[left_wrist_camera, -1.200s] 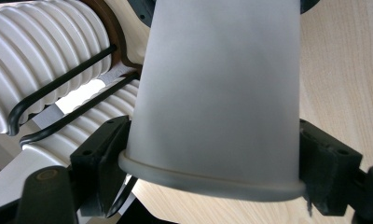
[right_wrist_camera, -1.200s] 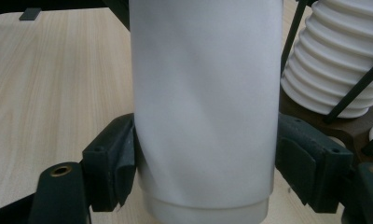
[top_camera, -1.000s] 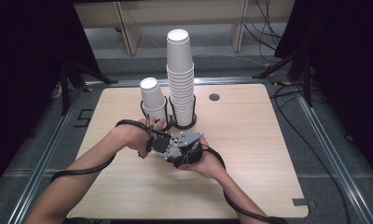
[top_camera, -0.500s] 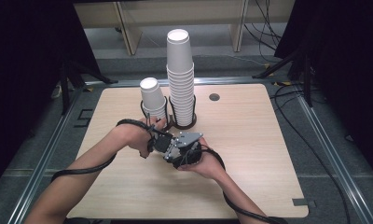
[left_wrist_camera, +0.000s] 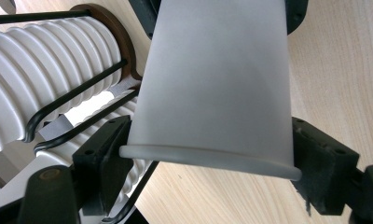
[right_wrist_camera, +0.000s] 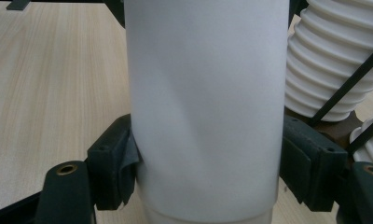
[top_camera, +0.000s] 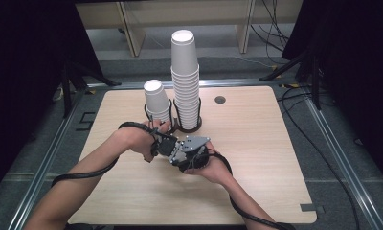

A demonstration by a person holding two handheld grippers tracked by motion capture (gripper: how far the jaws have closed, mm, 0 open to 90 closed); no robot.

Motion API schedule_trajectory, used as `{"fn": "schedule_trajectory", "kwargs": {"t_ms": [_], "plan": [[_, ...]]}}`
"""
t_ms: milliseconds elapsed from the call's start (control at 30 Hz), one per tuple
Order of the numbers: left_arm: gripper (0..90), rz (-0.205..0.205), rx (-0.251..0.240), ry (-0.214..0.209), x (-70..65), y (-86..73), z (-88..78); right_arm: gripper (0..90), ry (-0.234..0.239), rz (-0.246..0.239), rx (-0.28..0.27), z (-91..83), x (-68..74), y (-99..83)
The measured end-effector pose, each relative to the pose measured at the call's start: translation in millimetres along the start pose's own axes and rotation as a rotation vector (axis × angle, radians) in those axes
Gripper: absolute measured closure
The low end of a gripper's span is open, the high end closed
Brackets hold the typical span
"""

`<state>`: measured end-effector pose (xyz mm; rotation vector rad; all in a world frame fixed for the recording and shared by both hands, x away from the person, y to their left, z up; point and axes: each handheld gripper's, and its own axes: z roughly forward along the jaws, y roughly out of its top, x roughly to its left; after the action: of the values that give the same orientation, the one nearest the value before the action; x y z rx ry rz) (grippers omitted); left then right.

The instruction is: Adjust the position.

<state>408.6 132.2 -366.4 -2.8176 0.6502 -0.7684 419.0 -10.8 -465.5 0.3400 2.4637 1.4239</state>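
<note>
A white paper cup [left_wrist_camera: 212, 84] lies between the two grippers at the table's middle. In the left gripper view it sits near its rolled rim between the jaws, and my left gripper [left_wrist_camera: 210, 168] is shut on it, the jaws having just closed further. In the right gripper view the cup [right_wrist_camera: 205, 93] stands between the pads [right_wrist_camera: 112, 158], and my right gripper [right_wrist_camera: 205, 163] is shut on its wall, having also just closed. A second edge shows below that cup. From above, the left gripper [top_camera: 162, 143] and right gripper [top_camera: 192, 152] meet nose to nose and hide the cup.
A tall stack of white cups [top_camera: 185, 81] stands in a black wire holder just behind the grippers, and a short stack [top_camera: 157, 100] stands in the holder to its left. A dark round hole [top_camera: 220, 99] marks the table's far side. Cables trail from both forearms.
</note>
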Motion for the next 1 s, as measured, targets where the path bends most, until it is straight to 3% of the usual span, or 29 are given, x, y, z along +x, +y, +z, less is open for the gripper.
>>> {"fn": "schedule_trajectory", "kwargs": {"t_ms": [200, 267, 300, 500, 533, 567, 600, 633, 733, 867, 933, 1000], "plan": [[20.2, -0.008, -0.021, -0.007, 0.7, -1.3, -0.7, 28.4, -0.016, -0.026, -0.002, -1.1, -0.6, -0.8], [19.8, -0.010, -0.035, -0.005, 1.1, -2.1, -1.1, 28.5, -0.009, 0.011, 0.009, -2.7, 1.8, -1.4], [19.7, -0.025, -0.046, -0.017, 0.6, -2.8, -1.2, 28.5, -0.014, -0.011, 0.004, -2.9, 0.6, -1.3], [17.5, -0.039, -0.091, -0.011, 1.3, -5.8, -0.7, 28.6, -0.022, -0.015, 0.001, -5.2, 1.4, -3.1], [16.7, -0.047, -0.099, -0.010, 1.7, -6.5, -0.5, 28.5, -0.029, -0.033, 0.002, -6.2, 0.4, -3.0], [15.7, -0.063, -0.107, -0.015, 1.9, -7.5, -0.1, 28.5, -0.026, 0.006, 0.005, -6.9, 2.5, -4.2], [15.1, -0.066, -0.114, -0.014, 2.2, -8.8, 0.1, 28.4, -0.024, 0.002, 0.006, -7.2, 2.4, -4.7], [14.0, -0.078, -0.126, -0.014, 2.3, -10.3, 0.5, 28.4, -0.033, -0.035, -0.001, -7.1, 0.9, -4.7], [10.4, -0.095, -0.175, 0.001, 3.4, -15.0, 0.5, 28.3, -0.042, -0.051, -0.008, -8.6, 1.2, -6.7], [2.9, -0.151, -0.225, 0.000, 2.1, -22.9, 1.7, 28.3, -0.030, -0.043, -0.003, -9.6, 3.0, -9.8], [0.8, -0.176, -0.265, 0.005, 0.5, -26.7, 2.8, 28.3, -0.042, -0.063, -0.010, -9.7, 2.3, -11.3], [0.0, -0.217, -0.295, -0.001, -1.7, -30.6, 3.9, 28.2, -0.039, -0.048, -0.012, -11.6, 3.4, -12.2]]}}
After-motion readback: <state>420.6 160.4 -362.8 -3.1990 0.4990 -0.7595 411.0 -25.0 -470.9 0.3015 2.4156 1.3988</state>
